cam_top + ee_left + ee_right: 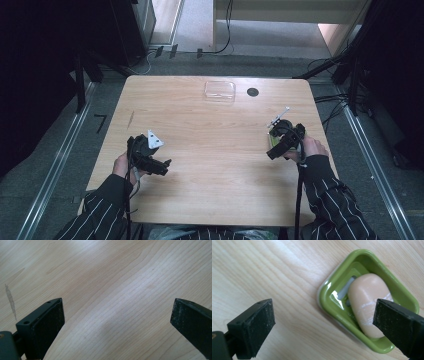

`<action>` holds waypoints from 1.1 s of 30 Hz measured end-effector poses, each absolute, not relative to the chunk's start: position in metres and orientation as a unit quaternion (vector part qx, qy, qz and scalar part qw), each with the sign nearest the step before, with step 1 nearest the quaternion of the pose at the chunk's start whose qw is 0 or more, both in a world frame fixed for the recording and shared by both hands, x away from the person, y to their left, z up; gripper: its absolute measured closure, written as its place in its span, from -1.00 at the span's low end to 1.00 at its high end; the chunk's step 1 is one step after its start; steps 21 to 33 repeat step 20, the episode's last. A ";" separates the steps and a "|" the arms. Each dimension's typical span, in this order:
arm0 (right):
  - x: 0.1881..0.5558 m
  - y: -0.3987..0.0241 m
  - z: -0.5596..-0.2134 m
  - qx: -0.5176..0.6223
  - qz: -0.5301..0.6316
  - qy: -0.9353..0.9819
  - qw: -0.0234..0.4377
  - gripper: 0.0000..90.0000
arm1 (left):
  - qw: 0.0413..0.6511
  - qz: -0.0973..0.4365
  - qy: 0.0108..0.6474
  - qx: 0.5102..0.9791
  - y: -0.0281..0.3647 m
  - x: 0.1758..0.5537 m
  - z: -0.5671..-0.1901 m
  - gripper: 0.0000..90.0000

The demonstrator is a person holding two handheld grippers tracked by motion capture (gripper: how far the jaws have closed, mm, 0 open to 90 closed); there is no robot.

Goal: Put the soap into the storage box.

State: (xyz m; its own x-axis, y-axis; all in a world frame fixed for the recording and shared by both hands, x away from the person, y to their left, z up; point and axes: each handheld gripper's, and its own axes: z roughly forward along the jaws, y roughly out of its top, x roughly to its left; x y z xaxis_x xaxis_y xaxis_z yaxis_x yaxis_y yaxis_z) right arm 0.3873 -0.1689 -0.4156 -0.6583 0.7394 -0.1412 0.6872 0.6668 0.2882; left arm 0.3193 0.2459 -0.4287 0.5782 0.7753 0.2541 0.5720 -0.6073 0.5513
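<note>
Green soap dish (pixel 372 270) with soap (pixel 368 297) beneath wide-open, empty right hand-held gripper (pixel 323 320); clear box (pixel 219 90) well apart.

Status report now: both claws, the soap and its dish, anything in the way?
Left claw open over bare table. Right claw open above soap dish. Soap bar lies in the dish, not gripped. Nothing in the way.

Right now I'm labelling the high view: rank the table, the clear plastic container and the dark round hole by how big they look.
1. table
2. clear plastic container
3. dark round hole
The container and the hole sit side by side at the far edge, so nearness hardly skews the order.
</note>
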 end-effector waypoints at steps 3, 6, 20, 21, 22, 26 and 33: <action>0.377 -0.167 -0.415 0.393 0.113 0.904 0.125 -0.91 | 0.210 0.242 0.391 0.863 0.246 0.319 -0.429 -1.00; 0.366 -0.164 -0.417 0.390 0.111 0.905 0.127 -0.91 | 0.209 0.243 0.389 0.863 0.245 0.319 -0.429 -1.00; 0.327 -0.148 -0.442 0.345 0.095 0.930 0.089 -0.91 | 0.207 0.243 0.387 0.865 0.243 0.320 -0.429 -1.00; 0.327 -0.148 -0.442 0.345 0.095 0.930 0.089 -0.91 | 0.207 0.243 0.387 0.865 0.243 0.320 -0.429 -1.00; 0.327 -0.148 -0.442 0.345 0.095 0.930 0.089 -0.91 | 0.207 0.243 0.387 0.865 0.243 0.320 -0.429 -1.00; 0.327 -0.148 -0.442 0.345 0.095 0.930 0.089 -0.91 | 0.207 0.243 0.387 0.865 0.243 0.320 -0.429 -1.00; 0.327 -0.148 -0.442 0.345 0.095 0.930 0.089 -0.91 | 0.207 0.243 0.387 0.865 0.243 0.320 -0.429 -1.00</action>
